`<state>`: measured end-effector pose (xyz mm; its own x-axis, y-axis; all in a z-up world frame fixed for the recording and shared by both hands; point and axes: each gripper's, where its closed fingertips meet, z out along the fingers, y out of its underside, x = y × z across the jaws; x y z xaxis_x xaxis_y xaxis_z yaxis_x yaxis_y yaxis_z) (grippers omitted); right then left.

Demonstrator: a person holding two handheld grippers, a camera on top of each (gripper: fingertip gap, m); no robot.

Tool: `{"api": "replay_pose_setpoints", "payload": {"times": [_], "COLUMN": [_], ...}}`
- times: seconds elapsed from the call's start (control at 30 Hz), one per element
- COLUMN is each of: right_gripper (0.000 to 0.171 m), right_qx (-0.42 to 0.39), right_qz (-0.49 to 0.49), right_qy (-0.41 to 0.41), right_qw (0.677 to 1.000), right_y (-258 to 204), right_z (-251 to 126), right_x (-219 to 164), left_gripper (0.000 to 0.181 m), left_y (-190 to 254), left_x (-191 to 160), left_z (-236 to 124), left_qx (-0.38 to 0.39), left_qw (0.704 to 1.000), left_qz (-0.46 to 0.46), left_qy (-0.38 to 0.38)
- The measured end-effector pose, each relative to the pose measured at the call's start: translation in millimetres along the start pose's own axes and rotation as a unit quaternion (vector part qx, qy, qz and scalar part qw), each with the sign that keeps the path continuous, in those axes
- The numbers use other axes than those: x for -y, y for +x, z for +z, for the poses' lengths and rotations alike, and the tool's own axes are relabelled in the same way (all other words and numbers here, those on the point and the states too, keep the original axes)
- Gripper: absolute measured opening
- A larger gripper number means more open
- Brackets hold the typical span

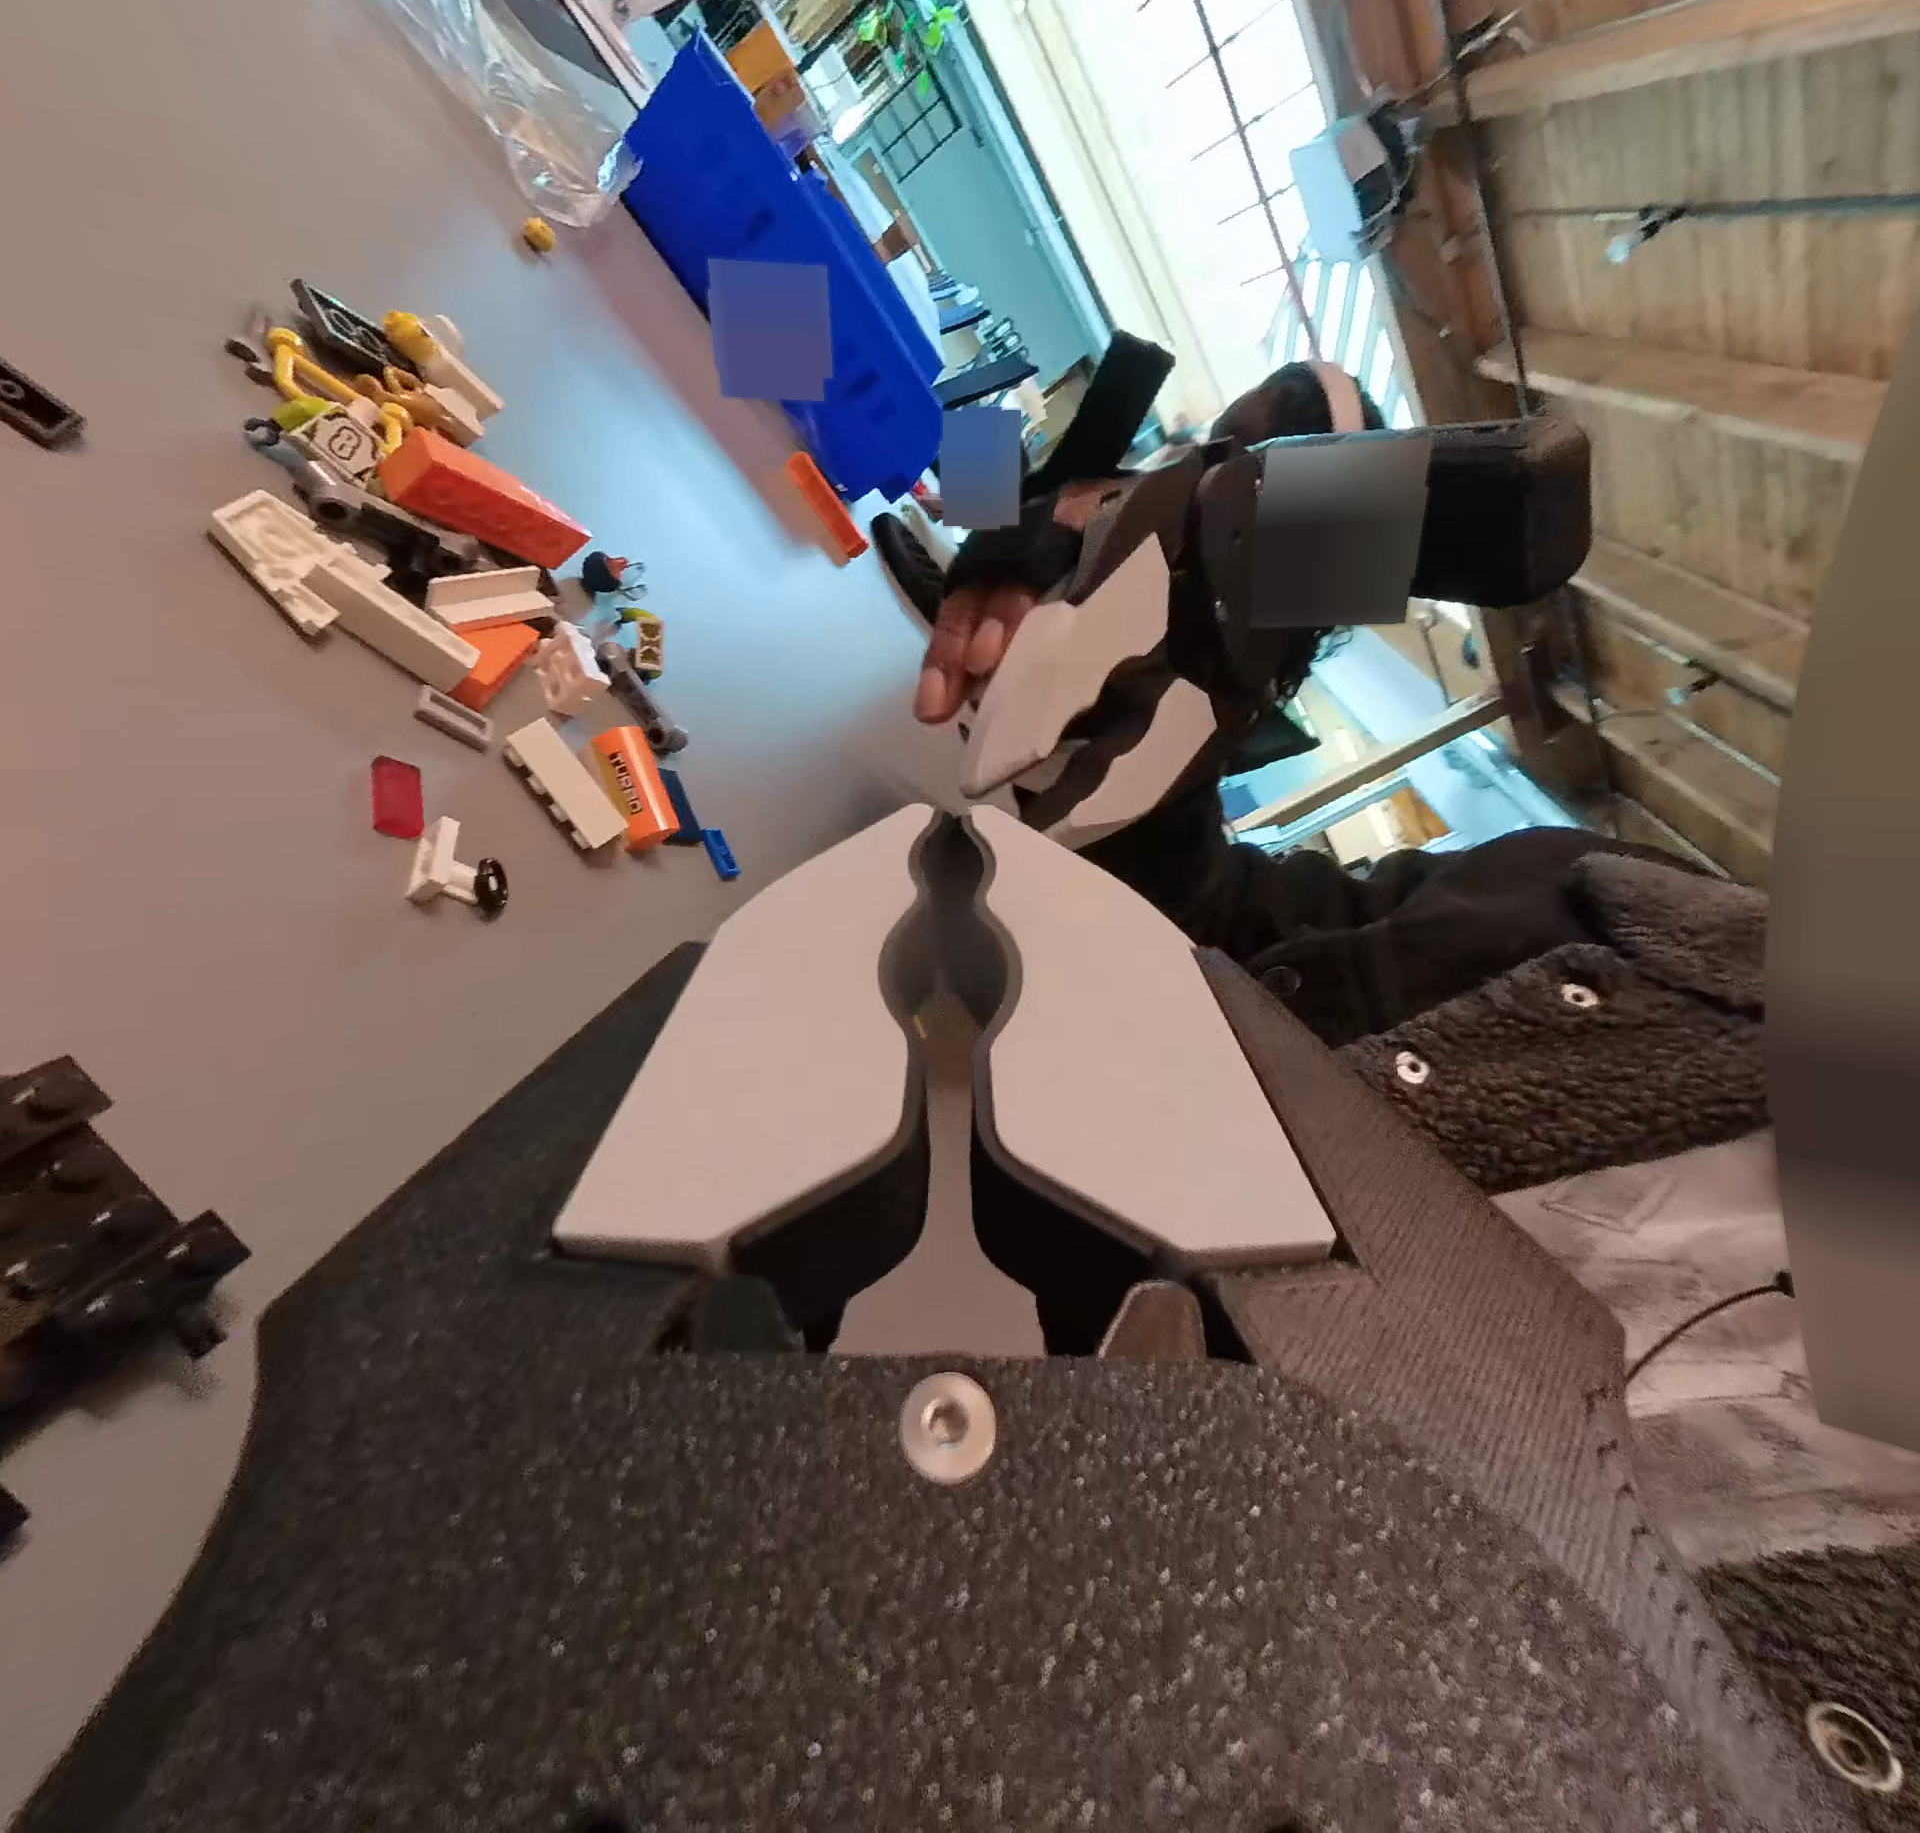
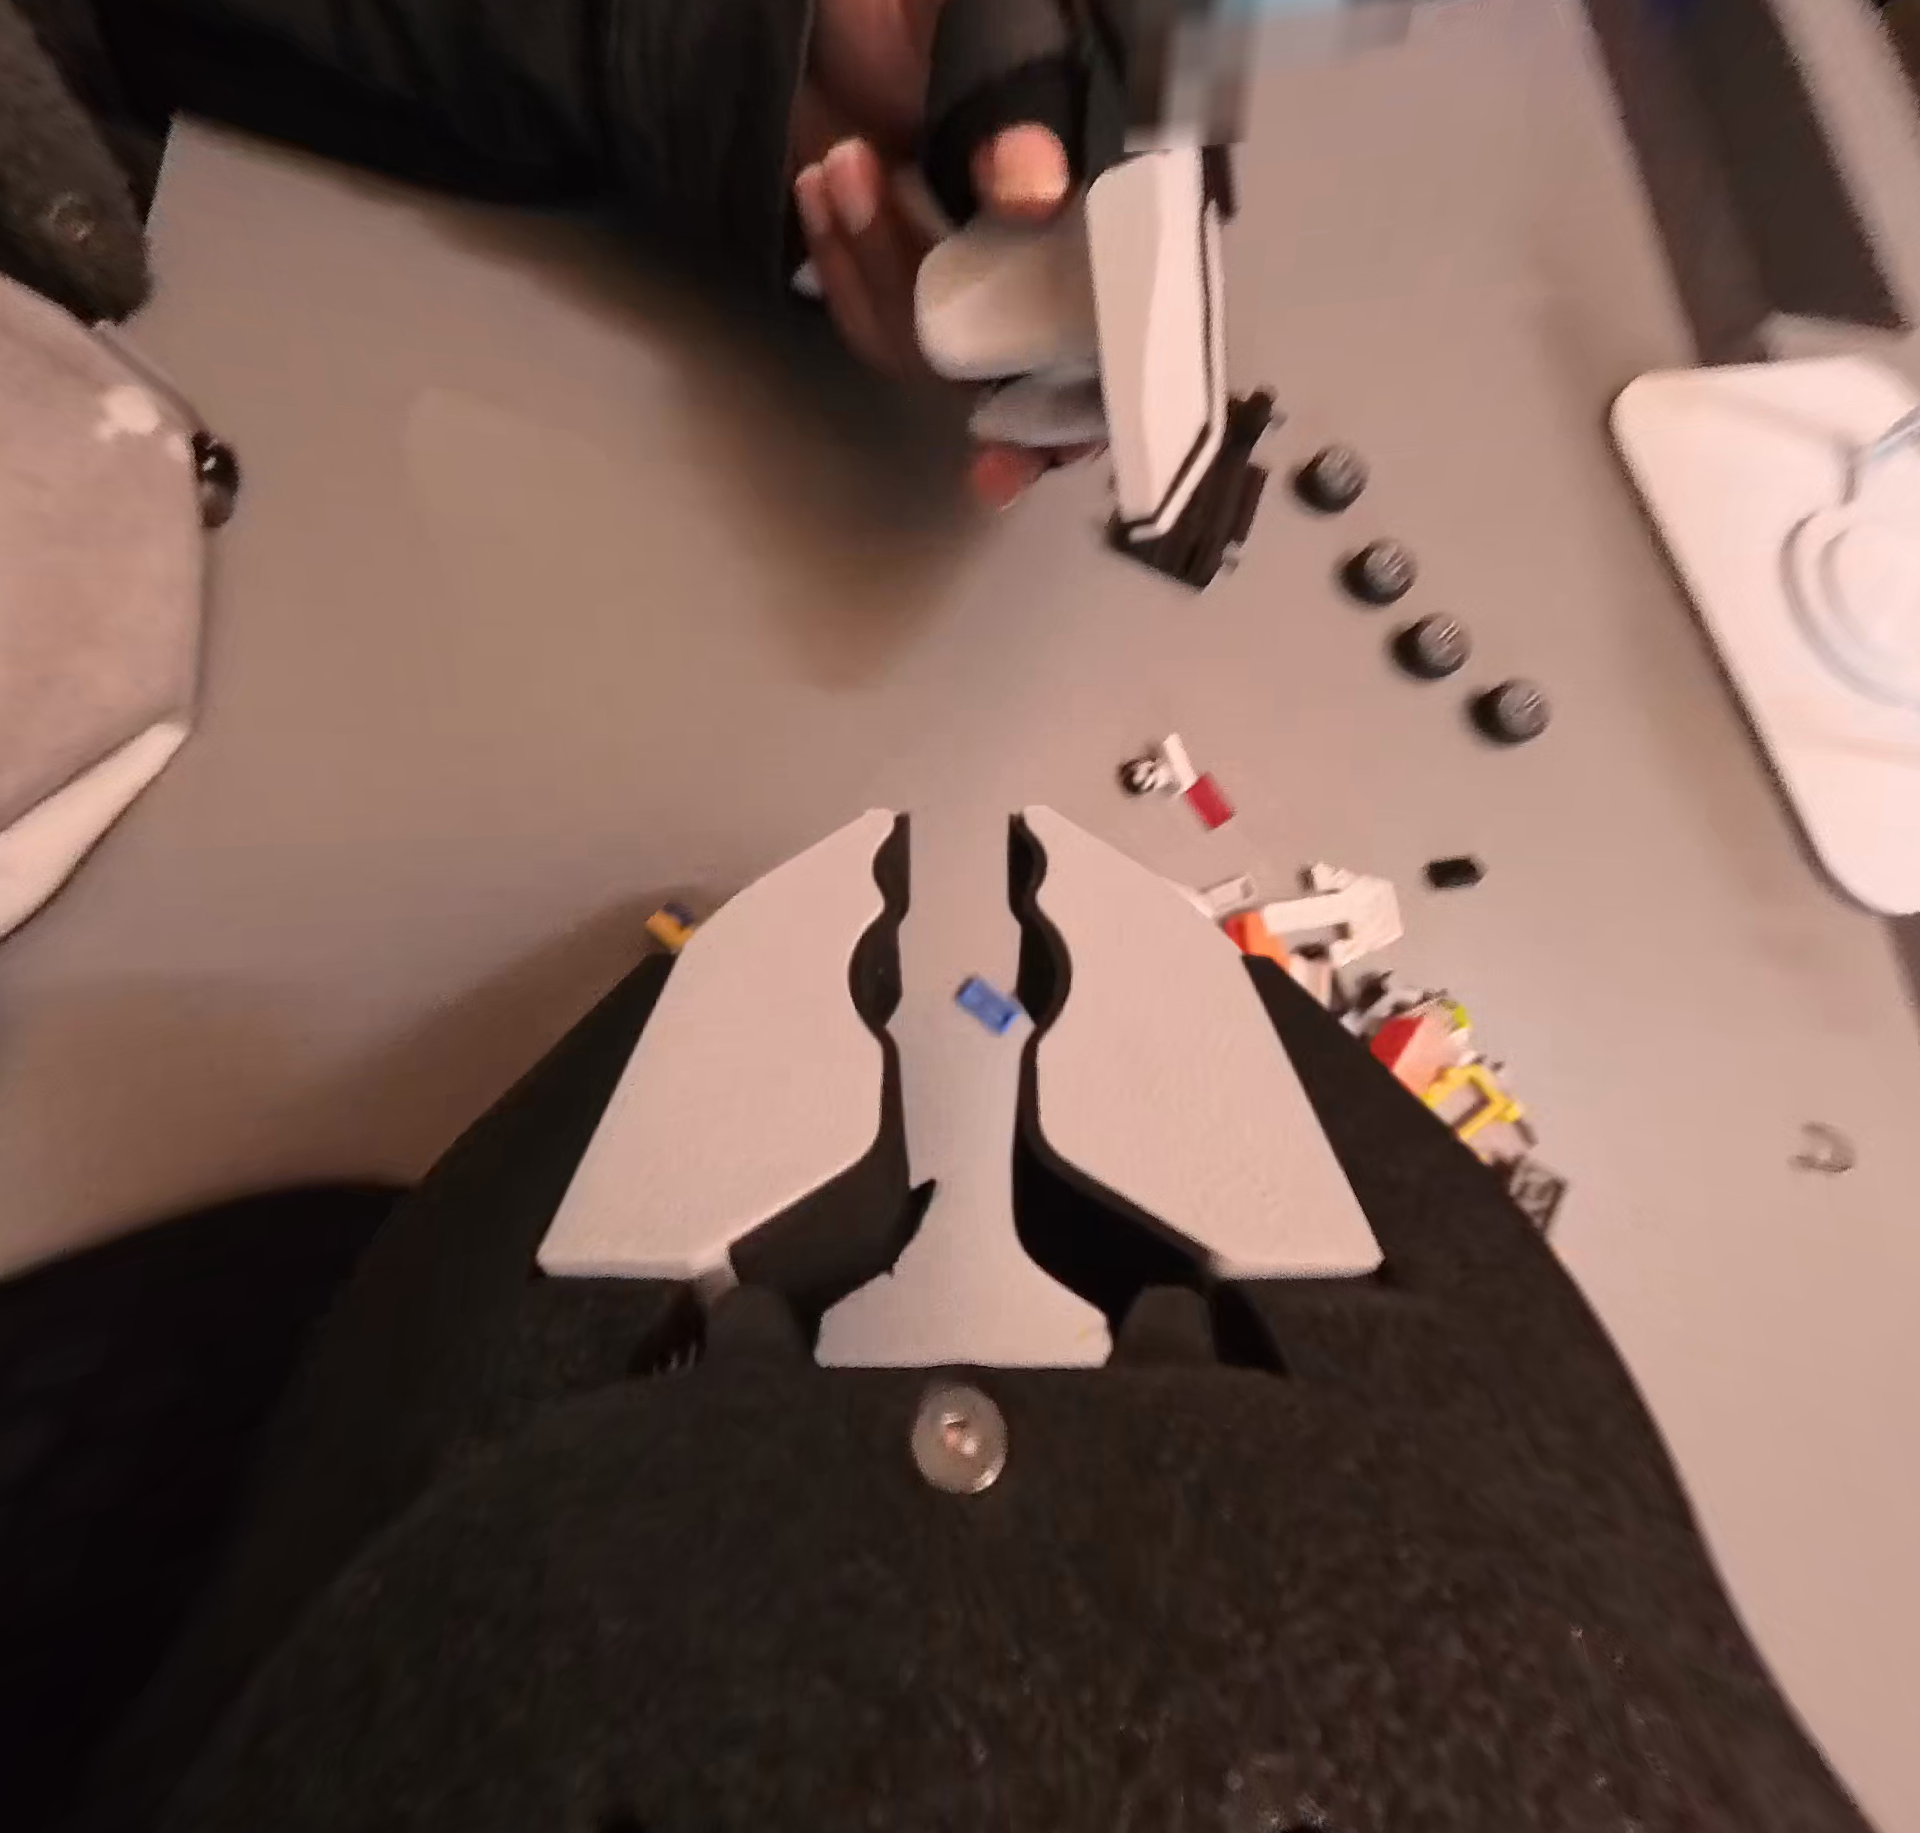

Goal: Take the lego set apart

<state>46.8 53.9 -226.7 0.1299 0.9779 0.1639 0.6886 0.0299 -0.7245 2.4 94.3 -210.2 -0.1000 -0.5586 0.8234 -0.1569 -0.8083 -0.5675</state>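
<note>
**Clerk:** Left claw (image 1: 951,825): grey fingers closed, tips pressed together. Right claw (image 2: 958,827)?

**Checker:** Parted by a narrow gap, gripping nothing. Seen on the table between its fingers: small blue flat lego piece (image 2: 984,1006).

**Clerk:** Noted. Lego set, whereabouts?

**Checker:** Largely in pieces on the matte grey table (image 1: 156,900). Heap of loose orange, white, yellow and black lego bricks (image 1: 468,557) lying just right of the right claw in its own view (image 2: 1351,973). Four small black rubber wheels (image 2: 1434,645) set in a slanting row, farther off and to the right, each apart from the next.

**Clerk:** Anything joined?

**Checker:** Dark studded lego plate assembly (image 1: 83,1212), close beside the left claw; touching or not, cannot tell.

**Clerk:** Strays?

**Checker:** Translucent red flat tile (image 1: 398,796), near edge of the heap. Small yellow round piece (image 1: 537,233), far side, alone.

**Clerk:** Surroundings?

**Checker:** Blue plastic storage bin (image 1: 769,194) at the far table edge; crumpled clear plastic bag (image 1: 488,48) beside it.
</note>
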Motion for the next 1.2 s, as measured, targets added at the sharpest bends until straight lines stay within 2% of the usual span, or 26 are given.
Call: {"api": "replay_pose_setpoints", "payload": {"times": [0.07,0.17,0.27,0.3,0.37,0.4,0.47,0.53,0.63,0.73,0.87,1.03,1.2], "right_gripper": [0.019,0.031,0.033,0.030,0.010,0.007,0.007,0.007,0.007,0.007,0.007,0.007,0.007], "right_qx": [0.034,0.078,0.085,0.075,0.058,0.047,-0.003,-0.099,-0.233,-0.316,-0.341,-0.354,-0.369], "right_qz": [0.007,0.003,-0.010,-0.018,-0.031,-0.034,-0.036,-0.050,-0.067,-0.069,-0.079,-0.097,-0.124], "right_qy": [-0.030,-0.078,-0.092,-0.098,-0.106,-0.101,-0.061,0.018,0.137,0.225,0.273,0.295,0.278], "right_qw": [0.999,0.994,0.992,0.992,0.992,0.993,0.998,0.994,0.960,0.919,0.896,0.883,0.878], "right_y": [-21,-55,-71,-70,-66,-62,-45,-17,14,26,21,15,14], "right_z": [1,15,33,37,40,39,32,18,-16,-43,-48,-45,-39], "right_x": [-11,-32,-43,-46,-50,-47,-33,-6,36,67,92,109,108], "left_gripper": [0.003,0.004,0.006,0.007,0.008,0.009,0.009,0.011,0.017,0.026,0.033,0.030,0.030], "left_y": [-2,-4,-4,-3,-2,-1,-1,-1,13,45,78,96,101], "left_x": [-1,-1,-4,-6,-8,-8,-8,-8,-8,-2,12,16,18], "left_z": [0,0,2,3,5,5,5,6,12,20,22,19,17], "left_qx": [0.009,0.015,0.016,0.016,0.016,0.017,0.017,0.014,-0.030,-0.116,-0.204,-0.265,-0.279], "left_qw": [1.000,1.000,1.000,1.000,1.000,0.999,0.999,1.000,0.999,0.993,0.974,0.956,0.951], "left_qz": [0.006,0.006,0.006,0.007,0.011,0.012,0.012,0.008,-0.001,-0.007,-0.025,-0.058,-0.064], "left_qy": [-0.004,-0.005,-0.013,-0.017,-0.024,-0.026,-0.024,-0.022,-0.012,0.020,0.090,0.110,0.118]}}
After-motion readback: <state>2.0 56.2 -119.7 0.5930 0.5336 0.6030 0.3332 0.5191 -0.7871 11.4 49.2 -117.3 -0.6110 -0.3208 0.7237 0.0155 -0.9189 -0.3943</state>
